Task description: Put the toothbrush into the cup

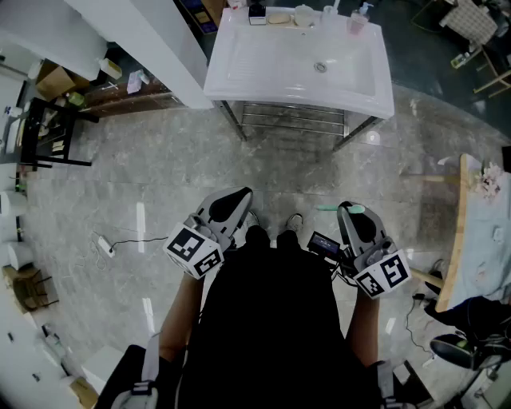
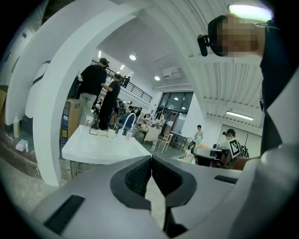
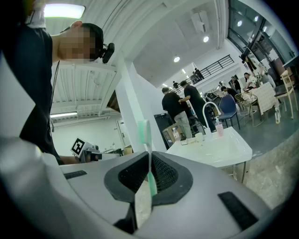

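Since the head view looks almost straight down, the bottom half is mostly the person's dark top (image 1: 275, 319), so the arms are largely cut off and only the two grippers poke out in front. The right gripper (image 1: 349, 209) is clamped on the toothbrush (image 1: 339, 208), which from up there is just a pale green sliver sticking out sideways at the tip. The right gripper view is way clearer. There the toothbrush (image 3: 148, 154) stands upright between the pads with the bristle head poking up above the jaws, and the lower end of the handle drops into the gap where I can't follow it. The left gripper (image 1: 239, 194) is closed on nothing, and its own view shows the pads meeting edge to edge with only floor showing past them. Both grippers hang over the grey stone floor (image 1: 160, 176), well apart from the white washbasin (image 1: 295, 60) ahead. Along the basin's back ledge there's a row of small stuff: what looks like a white cup (image 1: 303, 14) and a pink bottle (image 1: 357, 20) near it, plus a few bits too tiny to call. A curved faucet (image 3: 210, 109) rises behind them in the right gripper view. Past the basin, two people in black (image 3: 180, 109) stand with their backs turned, and the hall behind them is a fisheye blur.
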Demonstrator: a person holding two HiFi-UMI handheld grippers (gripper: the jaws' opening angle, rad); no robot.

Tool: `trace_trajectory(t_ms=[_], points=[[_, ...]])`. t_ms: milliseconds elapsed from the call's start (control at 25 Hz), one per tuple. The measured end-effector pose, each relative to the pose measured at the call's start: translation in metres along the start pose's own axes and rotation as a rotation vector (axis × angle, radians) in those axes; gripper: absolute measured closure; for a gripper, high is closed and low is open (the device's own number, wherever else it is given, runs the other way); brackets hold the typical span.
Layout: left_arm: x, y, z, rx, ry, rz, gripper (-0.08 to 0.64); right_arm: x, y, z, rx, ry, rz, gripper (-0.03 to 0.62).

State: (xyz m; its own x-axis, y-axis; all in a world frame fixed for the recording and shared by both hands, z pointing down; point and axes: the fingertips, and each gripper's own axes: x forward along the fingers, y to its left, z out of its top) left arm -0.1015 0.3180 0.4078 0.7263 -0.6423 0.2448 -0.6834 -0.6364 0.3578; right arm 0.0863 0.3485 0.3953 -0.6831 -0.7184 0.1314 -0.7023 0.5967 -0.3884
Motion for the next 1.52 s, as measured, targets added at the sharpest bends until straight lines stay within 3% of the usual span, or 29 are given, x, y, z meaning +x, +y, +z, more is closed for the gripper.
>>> trace_trajectory(t_ms=[320, 880, 1240, 1520], points=[[0.011, -0.018, -0.002, 0.012, -0.002, 0.004, 0.550, -0.019, -0.009, 0.009, 0.040, -0.069, 0.034, 0.563], [0.034, -0.041, -0.008, 0.030, 0.014, 0.081, 0.550, -0.036, -0.049, 0.005, 0.028, -0.043, 0.037, 0.563], [0.041, -0.028, 0.006, 0.038, -0.005, 0.089, 0.550, -0.016, -0.063, 0.017, -0.008, -0.035, 0.023, 0.561], [0.070, -0.001, 0.026, 0.065, -0.017, 0.033, 0.550, 0.021, -0.069, 0.030, -0.032, -0.036, 0.001, 0.562]])
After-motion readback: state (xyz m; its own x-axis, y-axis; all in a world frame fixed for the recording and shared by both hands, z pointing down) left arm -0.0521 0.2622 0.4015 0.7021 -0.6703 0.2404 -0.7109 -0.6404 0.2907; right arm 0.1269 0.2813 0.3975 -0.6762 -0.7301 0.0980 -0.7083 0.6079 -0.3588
